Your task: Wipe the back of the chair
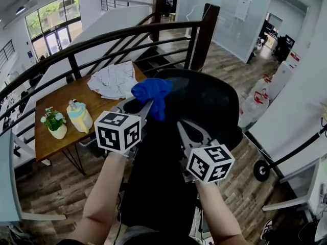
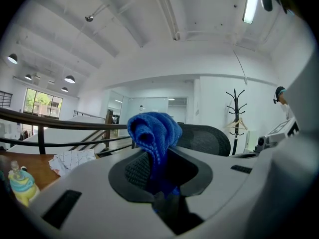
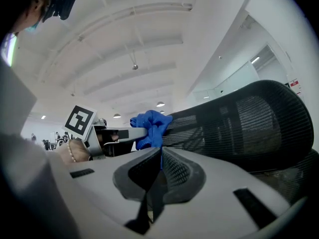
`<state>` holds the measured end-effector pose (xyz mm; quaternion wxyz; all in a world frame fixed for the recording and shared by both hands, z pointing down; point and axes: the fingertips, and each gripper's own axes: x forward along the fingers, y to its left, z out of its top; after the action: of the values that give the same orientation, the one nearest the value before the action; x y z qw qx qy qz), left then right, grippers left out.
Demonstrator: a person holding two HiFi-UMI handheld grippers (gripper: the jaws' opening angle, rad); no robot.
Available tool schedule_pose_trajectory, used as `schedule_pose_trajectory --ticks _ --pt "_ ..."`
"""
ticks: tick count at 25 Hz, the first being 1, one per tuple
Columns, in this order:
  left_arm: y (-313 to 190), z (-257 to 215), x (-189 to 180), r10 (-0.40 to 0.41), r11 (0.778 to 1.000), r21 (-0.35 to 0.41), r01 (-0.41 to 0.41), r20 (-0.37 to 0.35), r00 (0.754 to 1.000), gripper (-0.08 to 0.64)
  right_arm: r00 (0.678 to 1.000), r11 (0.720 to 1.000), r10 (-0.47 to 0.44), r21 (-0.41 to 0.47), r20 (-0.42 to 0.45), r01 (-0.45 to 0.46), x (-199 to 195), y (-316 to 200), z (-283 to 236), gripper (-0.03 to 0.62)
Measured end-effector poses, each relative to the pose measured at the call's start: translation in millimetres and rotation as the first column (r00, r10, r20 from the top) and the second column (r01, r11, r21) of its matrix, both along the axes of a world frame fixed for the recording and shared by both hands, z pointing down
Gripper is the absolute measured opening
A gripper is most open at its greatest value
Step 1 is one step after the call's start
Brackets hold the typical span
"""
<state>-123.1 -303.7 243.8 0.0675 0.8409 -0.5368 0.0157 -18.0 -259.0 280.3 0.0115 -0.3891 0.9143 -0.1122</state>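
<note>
"What has the left gripper (image 1: 148, 106) got?"

"A blue cloth (image 1: 153, 93), bunched up. The jaws are clamped on it, and the wad spills out past the tips."

"And where is it against the chair (image 1: 209, 98)?"

"The chair is black mesh and sits in the middle of the head view. The cloth is at the top edge of its back, toward the left end. I can't tell whether it presses on the mesh."

"The right gripper (image 1: 181, 124)?"

"Its jaws are drawn together with nothing between them. It sits lower in the frame, right of the other one, with its tips pointing at the chair's back, near it."

"Anything else?"

"There's a wooden table (image 1: 61, 100) at the left of the frame. It holds a crumpled white sheet (image 1: 115, 79) and a small plant (image 1: 54, 121). A dark railing (image 1: 102, 40) curves behind it."
</note>
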Motion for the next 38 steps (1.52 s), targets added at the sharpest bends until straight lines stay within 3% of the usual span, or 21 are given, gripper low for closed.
schedule_pose_trajectory --ticks 12,17,23,28,33,38 --pt "19 -7 -19 -0.036 0.999 0.024 0.037 -0.015 0.999 0.089 0.999 0.999 0.042 0.013 0.017 -0.042 12 15 -7 0.031" --pt "38 -6 1 0.035 0.998 0.047 -0.034 -0.032 0.999 0.088 0.994 0.995 0.100 -0.006 0.041 -0.100 37 22 1 0.031" --pt "55 18 63 0.194 0.981 0.006 -0.194 -0.053 0.980 0.089 0.978 0.980 0.200 -0.038 0.063 -0.198 83 29 14 0.029" --pt "65 51 128 0.327 0.942 -0.067 -0.330 -0.051 0.944 0.089 0.957 0.959 0.281 -0.073 0.074 -0.275 120 37 30 0.031" --pt "79 77 196 0.464 0.875 -0.124 -0.467 -0.056 0.884 0.088 0.928 0.929 0.363 -0.101 0.079 -0.355 163 46 45 0.031" --pt "86 98 248 0.551 0.817 -0.172 -0.551 -0.053 0.833 0.089 0.891 0.892 0.446 -0.124 0.082 -0.435 208 51 54 0.031"
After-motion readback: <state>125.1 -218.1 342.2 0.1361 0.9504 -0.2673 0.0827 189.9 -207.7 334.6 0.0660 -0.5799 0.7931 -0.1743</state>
